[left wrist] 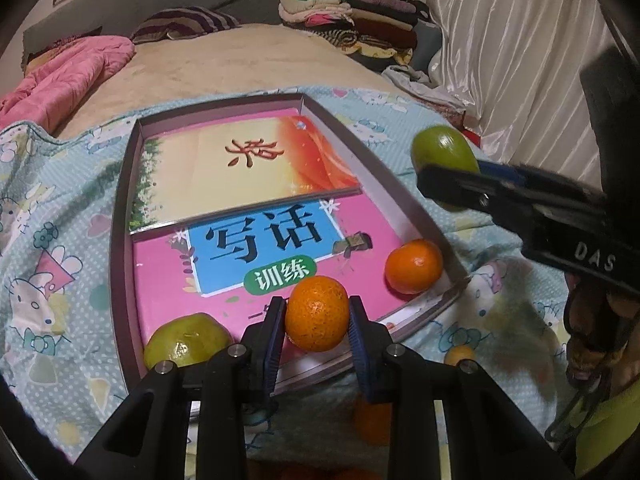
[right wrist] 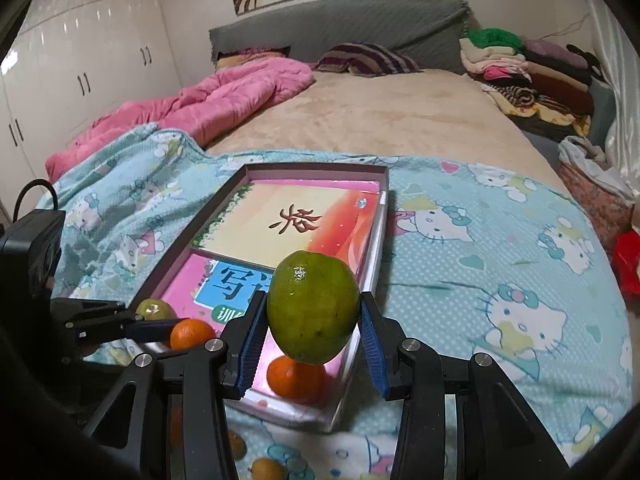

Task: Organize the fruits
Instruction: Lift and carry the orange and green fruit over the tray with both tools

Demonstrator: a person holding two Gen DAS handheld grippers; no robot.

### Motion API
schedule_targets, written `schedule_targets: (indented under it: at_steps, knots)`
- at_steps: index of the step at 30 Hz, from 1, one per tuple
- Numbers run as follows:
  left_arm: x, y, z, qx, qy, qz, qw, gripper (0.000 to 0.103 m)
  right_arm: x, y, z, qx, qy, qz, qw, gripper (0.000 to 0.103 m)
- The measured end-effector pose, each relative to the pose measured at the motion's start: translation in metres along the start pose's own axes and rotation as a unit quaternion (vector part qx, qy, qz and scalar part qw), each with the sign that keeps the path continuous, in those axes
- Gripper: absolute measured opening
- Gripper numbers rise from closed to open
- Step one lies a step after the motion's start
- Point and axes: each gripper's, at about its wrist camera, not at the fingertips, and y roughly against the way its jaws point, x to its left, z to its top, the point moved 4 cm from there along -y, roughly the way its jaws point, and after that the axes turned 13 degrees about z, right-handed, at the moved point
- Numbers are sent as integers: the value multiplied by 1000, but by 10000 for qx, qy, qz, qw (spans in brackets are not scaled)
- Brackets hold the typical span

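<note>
Over the box's (left wrist: 120,208) near end, my left gripper (left wrist: 316,316) clamps an orange (left wrist: 316,312); my right gripper (right wrist: 314,320), clasping a green fruit (right wrist: 312,308), hangs beside its right wall.

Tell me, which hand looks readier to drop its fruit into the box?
Probably the left: its gripper holds the orange over the box floor, while the green fruit hangs by the box's right wall.

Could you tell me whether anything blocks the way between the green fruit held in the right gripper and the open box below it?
Nothing visible does. The green fruit hangs over the box's near end; only a loose orange lies beneath, with bare book cover beyond.
</note>
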Motion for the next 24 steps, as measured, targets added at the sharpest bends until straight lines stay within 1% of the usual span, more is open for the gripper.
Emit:
schedule_targets:
  at_steps: [8,13,24]
  knots:
    - [6,-11,-3,171,10,93,9998,31,-1,-35,8,482,96,51,9988,46]
    - [8,-12,-4,166,-4,96,9998,31,0,-50,4,728,189,48,9972,46]
    - [7,-13,-3,150,-16,112,9998,31,-8,-63,-3,944,142,5,9954,46]
